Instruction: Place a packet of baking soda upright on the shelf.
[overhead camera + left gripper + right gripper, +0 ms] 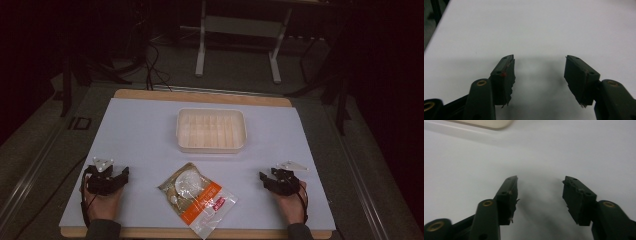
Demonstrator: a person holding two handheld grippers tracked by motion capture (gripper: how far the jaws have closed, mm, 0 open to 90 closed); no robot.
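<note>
Work in hand: you have a sealed food packet (197, 198) to deal with, and it looks bound for the tray (211, 145); this is a judgement from the layout.
Packet position: it lies flat on the white table cover (140, 135), near the front edge, between your two hands and untouched.
Tray: it sits behind the packet, well apart from it, with nothing inside.
Left gripper (122, 174): your jaws stand wide, with bare cover between them.
Right gripper (265, 179): your jaws stand wide and hold nothing.
Done: nothing yet.
Left: reach, grip, lift, place.
</note>
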